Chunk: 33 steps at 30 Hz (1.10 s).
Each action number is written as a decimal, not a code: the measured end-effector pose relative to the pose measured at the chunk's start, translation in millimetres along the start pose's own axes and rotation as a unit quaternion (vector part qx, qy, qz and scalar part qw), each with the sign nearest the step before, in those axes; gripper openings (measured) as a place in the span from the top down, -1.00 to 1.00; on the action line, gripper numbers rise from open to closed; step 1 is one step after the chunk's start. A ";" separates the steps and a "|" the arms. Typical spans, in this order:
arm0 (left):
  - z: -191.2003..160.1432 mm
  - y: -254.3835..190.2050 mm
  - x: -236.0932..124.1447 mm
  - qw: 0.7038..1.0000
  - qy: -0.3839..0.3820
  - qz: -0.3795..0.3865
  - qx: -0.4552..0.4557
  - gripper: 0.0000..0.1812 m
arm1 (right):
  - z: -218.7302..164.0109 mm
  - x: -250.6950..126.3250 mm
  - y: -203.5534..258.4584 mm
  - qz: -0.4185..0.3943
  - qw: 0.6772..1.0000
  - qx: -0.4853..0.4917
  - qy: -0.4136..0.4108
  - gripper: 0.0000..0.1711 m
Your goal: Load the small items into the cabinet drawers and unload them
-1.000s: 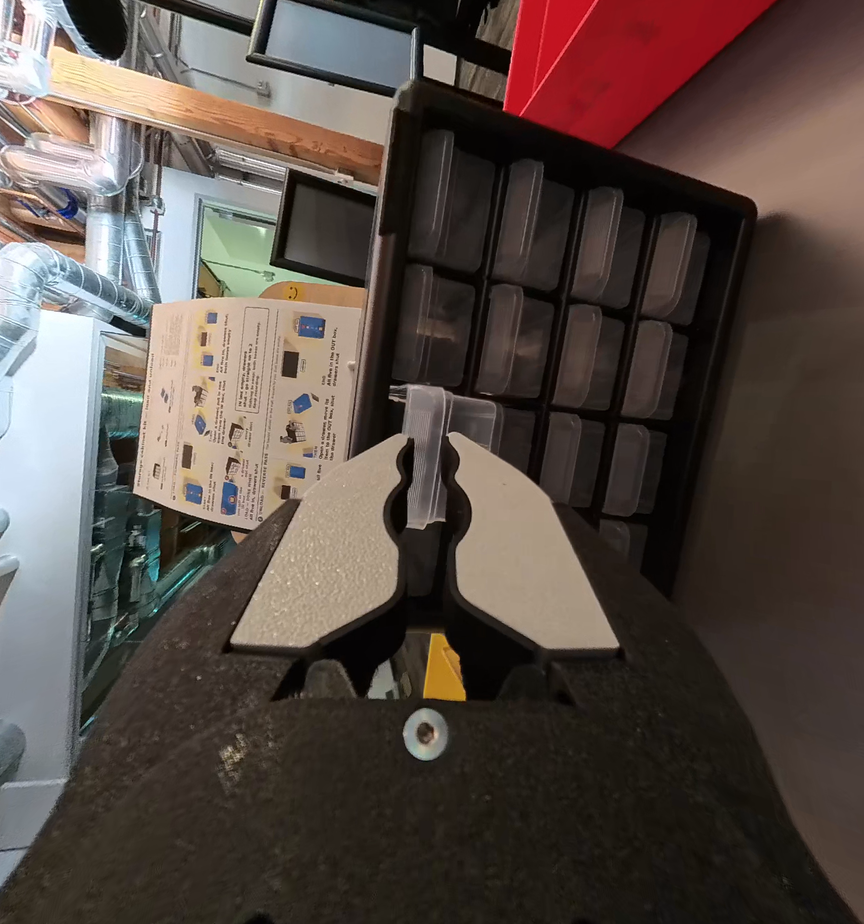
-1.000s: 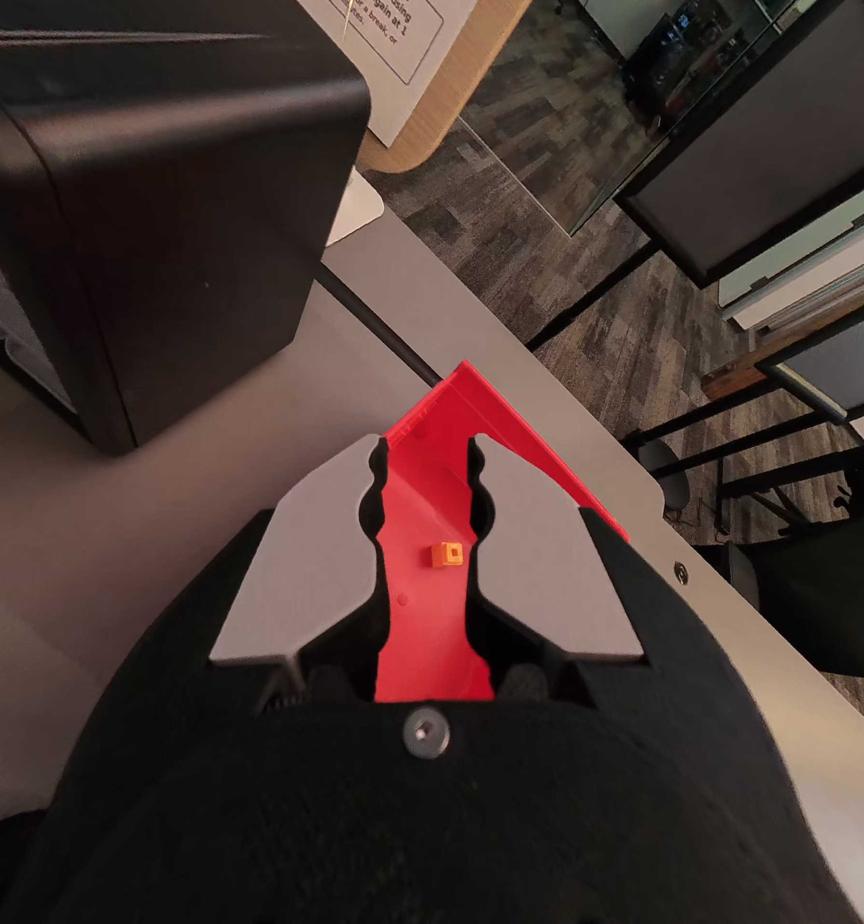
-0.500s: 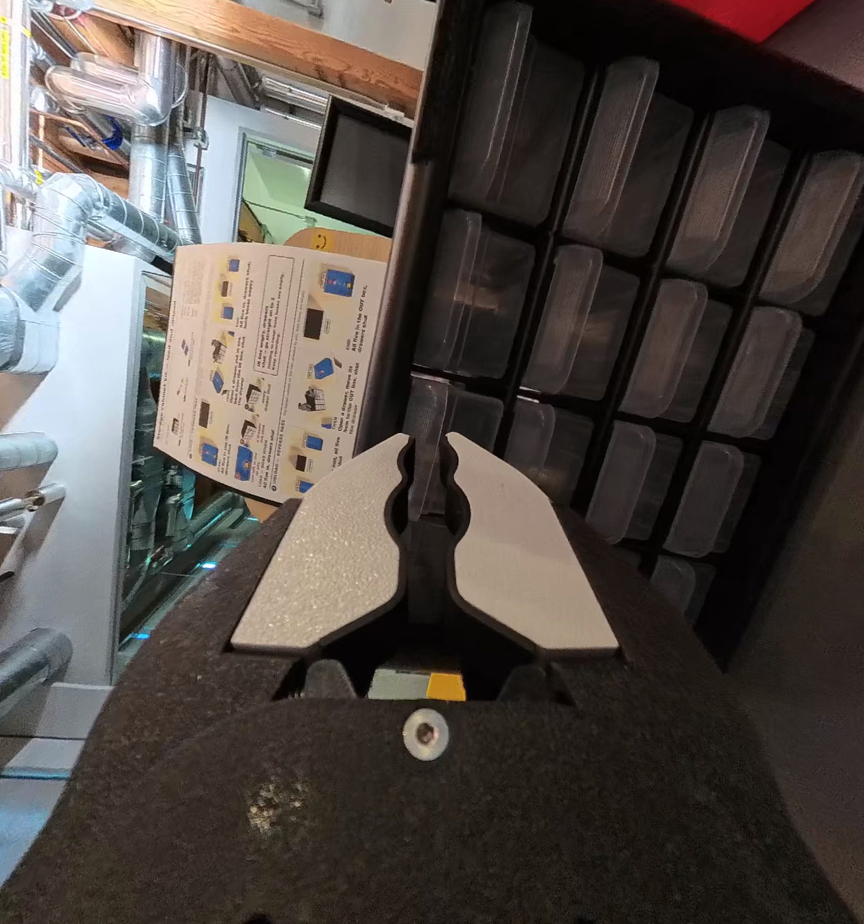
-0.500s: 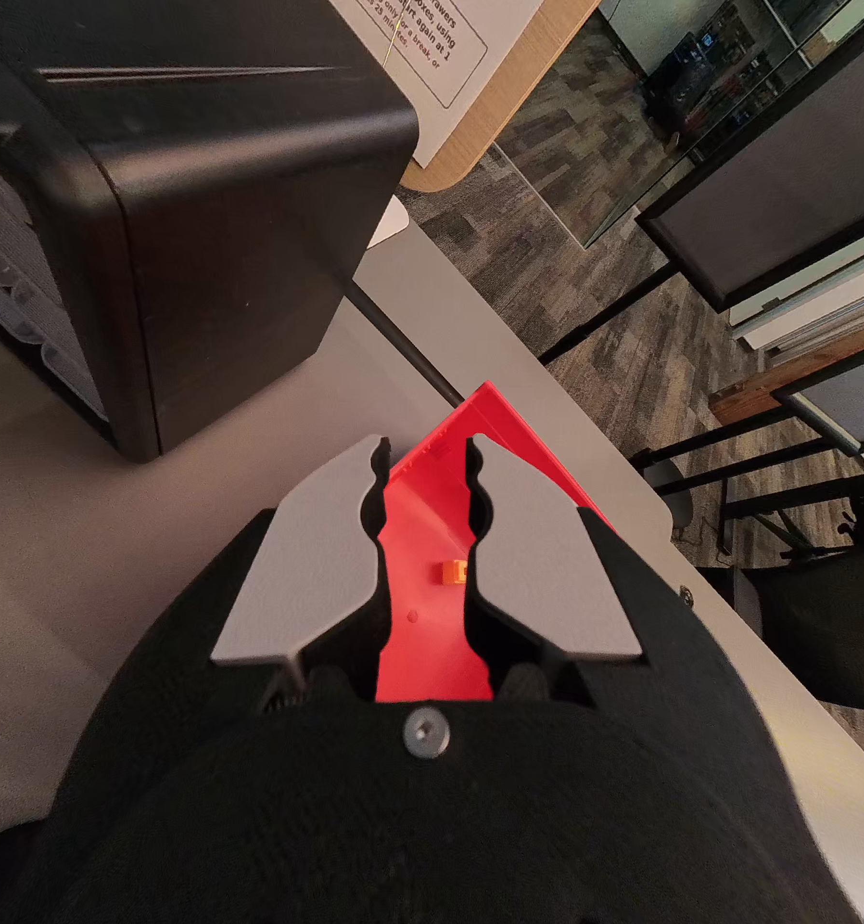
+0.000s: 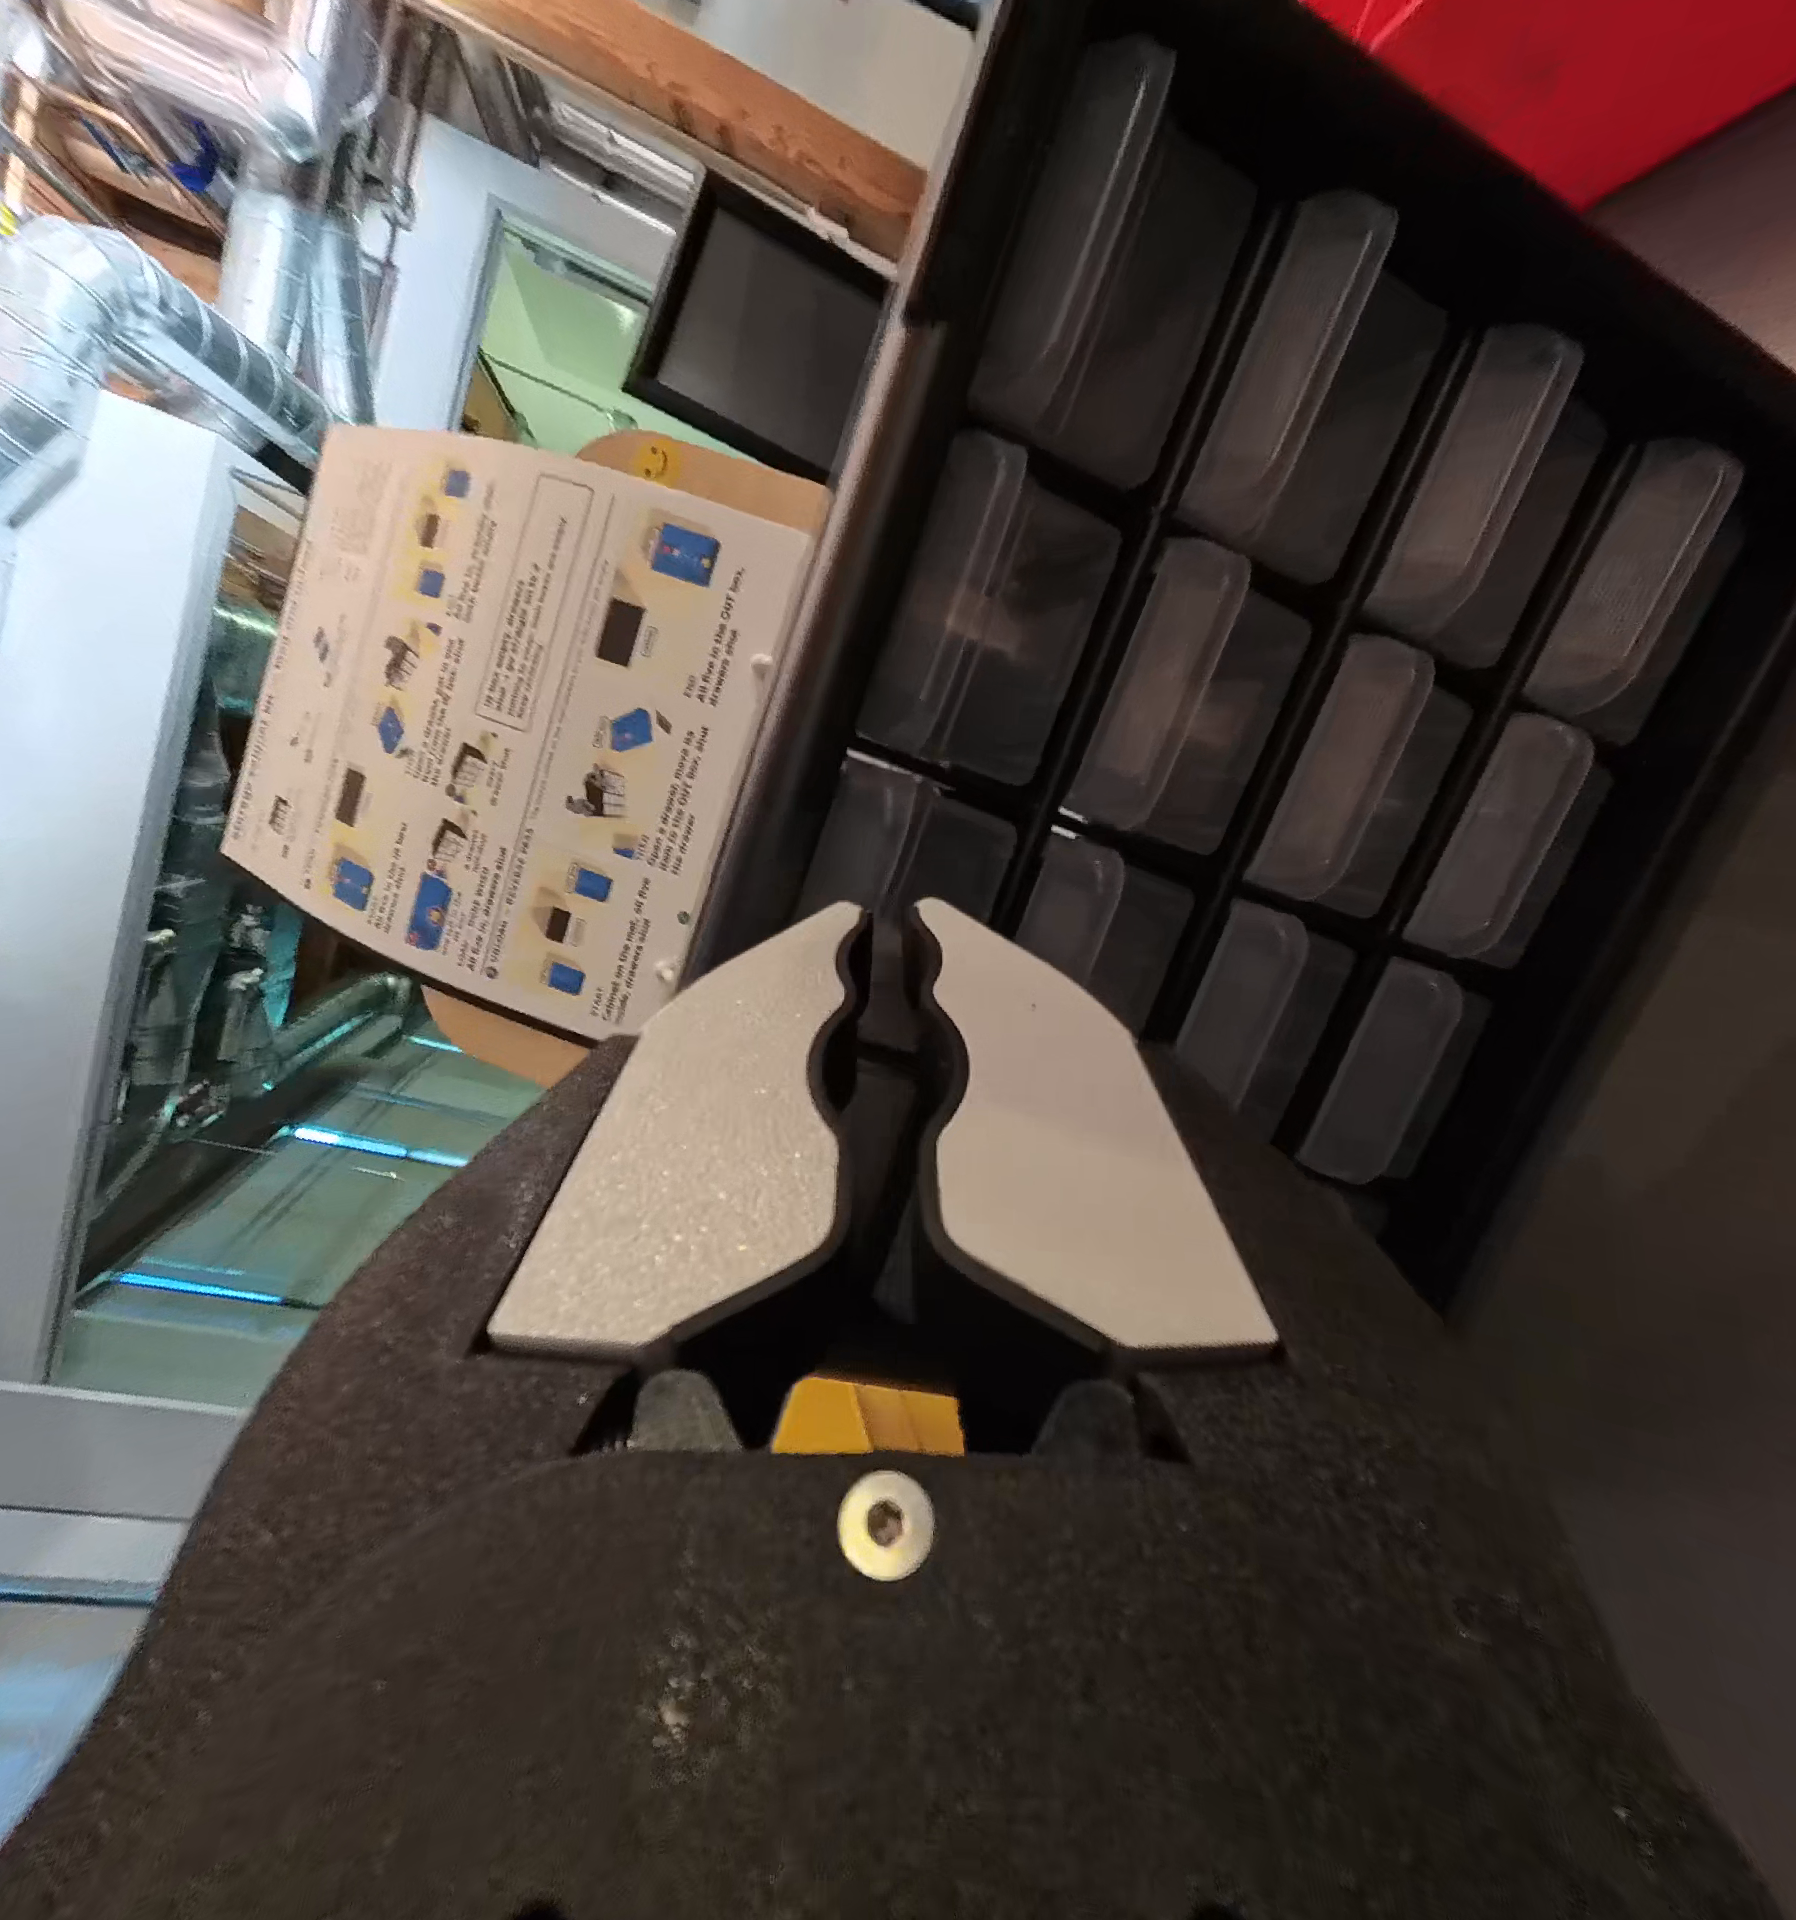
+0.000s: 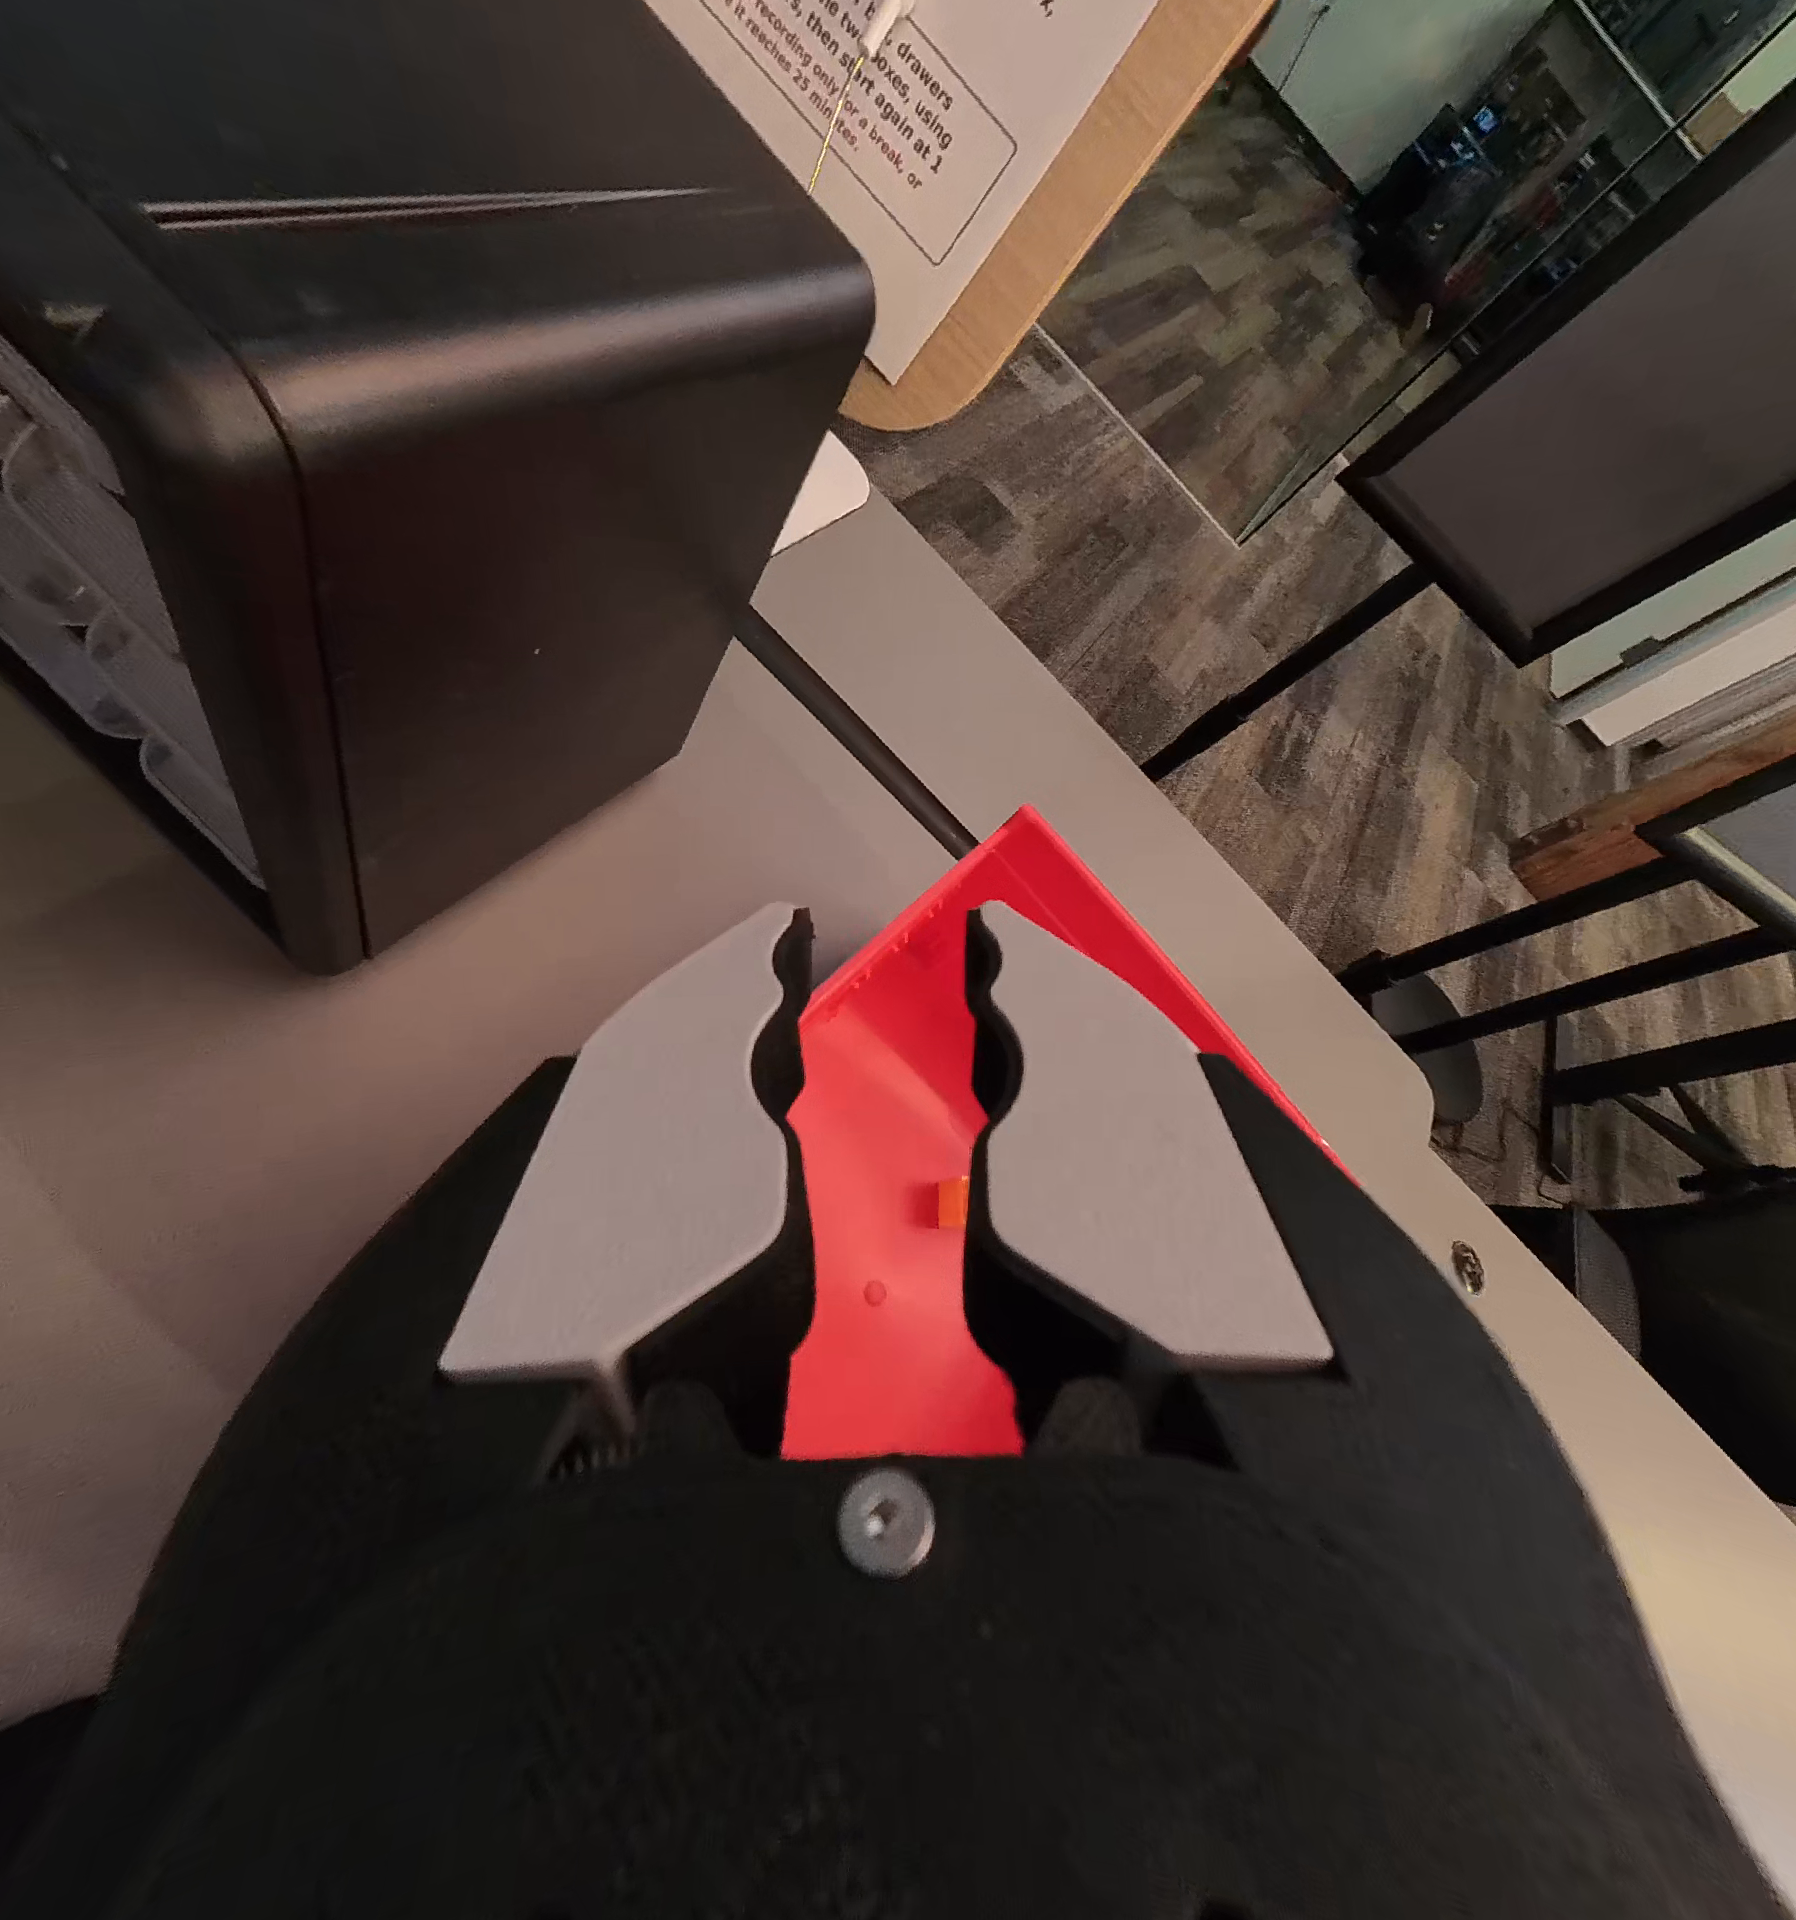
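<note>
Black cabinet [image 5: 977,312] drawers [image 5: 1185,707] shut; orange item [image 6: 946,1203] in red box [image 6: 904,1091].

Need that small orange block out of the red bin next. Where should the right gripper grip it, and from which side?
Probably from above, straight down into the open red plastic bin. The small orange block lies on the bin floor, away from its walls, half hidden behind one of the fingers. Shift the right gripper, already open, until the block sits between the fingers, then close on its two opposite side faces.
</note>
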<state>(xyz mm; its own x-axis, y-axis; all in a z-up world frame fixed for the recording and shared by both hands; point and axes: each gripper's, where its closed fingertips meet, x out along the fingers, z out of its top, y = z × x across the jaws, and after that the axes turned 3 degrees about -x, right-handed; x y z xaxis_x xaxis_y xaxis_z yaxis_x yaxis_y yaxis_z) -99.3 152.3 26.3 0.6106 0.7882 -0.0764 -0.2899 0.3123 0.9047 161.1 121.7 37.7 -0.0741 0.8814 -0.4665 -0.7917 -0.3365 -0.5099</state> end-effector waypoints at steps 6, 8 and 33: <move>-10.6 -1.6 -0.6 1.000 0.000 -0.019 -0.015 0.89 | -7.8 0.5 -2.8 0.008 1.000 0.013 0.001 0.66; -11.3 1.5 -9.6 0.999 -0.010 -0.026 -0.028 0.86 | -10.4 0.2 -3.1 0.011 1.000 0.015 0.002 0.66; -28.7 -28.5 13.2 0.991 -0.031 0.062 0.113 0.86 | -22.3 6.6 -4.9 0.021 0.999 0.028 0.011 0.66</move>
<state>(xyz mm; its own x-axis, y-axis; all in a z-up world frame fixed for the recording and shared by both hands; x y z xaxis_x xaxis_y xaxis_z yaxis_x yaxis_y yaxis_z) -104.1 169.1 -12.5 0.6273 0.7764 0.0601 -0.1962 0.0830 0.9770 178.0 121.8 21.0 -0.0949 0.8589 -0.5033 -0.8207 -0.3537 -0.4487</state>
